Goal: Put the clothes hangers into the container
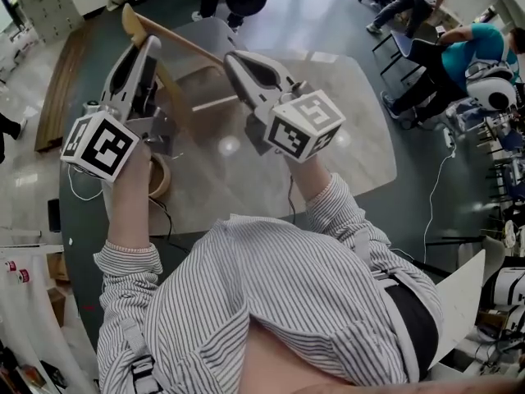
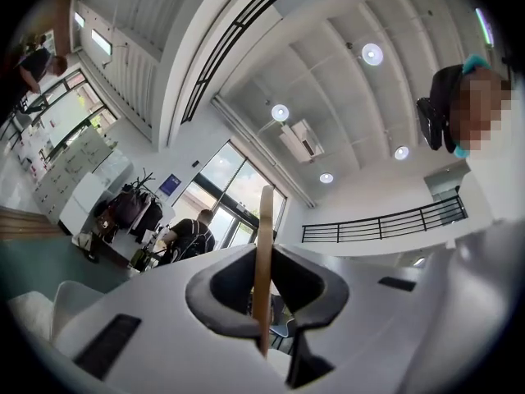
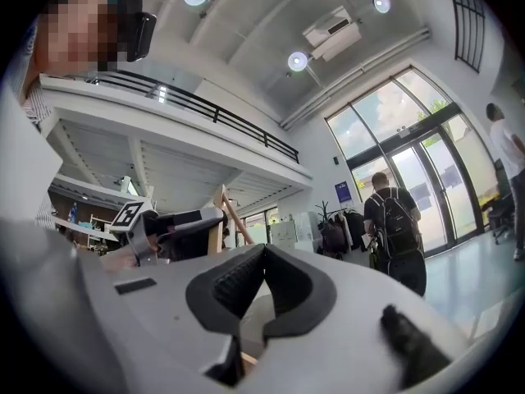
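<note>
Clothes hanger [image 1: 168, 38] of pale wood sits above the light table [image 1: 353, 138], its thin edge clamped in the narrow jaws of the left gripper [image 2: 262, 277], the right gripper [image 1: 231, 61] shut on its other arm, both grippers hiding its middle, with a tape roll [image 1: 161, 179] beside the left wrist.

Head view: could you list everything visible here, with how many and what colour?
wooden hanger: one, light brown, held over the table by both grippers
table: one, pale, beneath the grippers
roll, possibly tape: one, tan, table's left edge, by the left forearm
white cable: one, on the floor at right
bystanders: at least three, top edge and top right
striped shirt: one, grey-white, on the person
left gripper: one, grey with black-and-white marker cube, shut on the hanger
right gripper: one, same colours, shut on the hanger
</note>
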A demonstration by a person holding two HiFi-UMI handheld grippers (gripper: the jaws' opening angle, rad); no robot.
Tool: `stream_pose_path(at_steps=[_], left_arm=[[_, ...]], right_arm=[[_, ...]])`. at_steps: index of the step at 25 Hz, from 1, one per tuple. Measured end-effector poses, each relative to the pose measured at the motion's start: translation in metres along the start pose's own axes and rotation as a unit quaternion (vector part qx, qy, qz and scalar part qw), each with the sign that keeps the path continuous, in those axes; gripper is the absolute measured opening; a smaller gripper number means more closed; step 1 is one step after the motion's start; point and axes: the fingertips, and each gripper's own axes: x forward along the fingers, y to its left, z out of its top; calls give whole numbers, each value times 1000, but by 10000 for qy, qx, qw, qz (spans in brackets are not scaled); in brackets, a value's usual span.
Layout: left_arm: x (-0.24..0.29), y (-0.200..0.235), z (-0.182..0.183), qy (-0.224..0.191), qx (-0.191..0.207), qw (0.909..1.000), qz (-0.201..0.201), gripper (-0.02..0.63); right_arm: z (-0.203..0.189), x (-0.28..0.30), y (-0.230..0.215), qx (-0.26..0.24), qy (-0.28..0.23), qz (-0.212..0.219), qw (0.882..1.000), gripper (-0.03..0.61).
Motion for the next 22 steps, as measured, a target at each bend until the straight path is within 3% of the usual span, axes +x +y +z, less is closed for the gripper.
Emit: stream_pose_path(at_steps=[8,16,22], left_arm=[[19,28,49,-423,295,9986,73,63],[34,46,84,-788,226,9965,184,61],[37,57,95,-904,730,9928,276,61]], right_arm=[[13,38,-3,-60,-186,262,9995,15],[28,61,-14,-298,-146,343,9989,14],[17,57,-14,-293,-92,292,9991,15]])
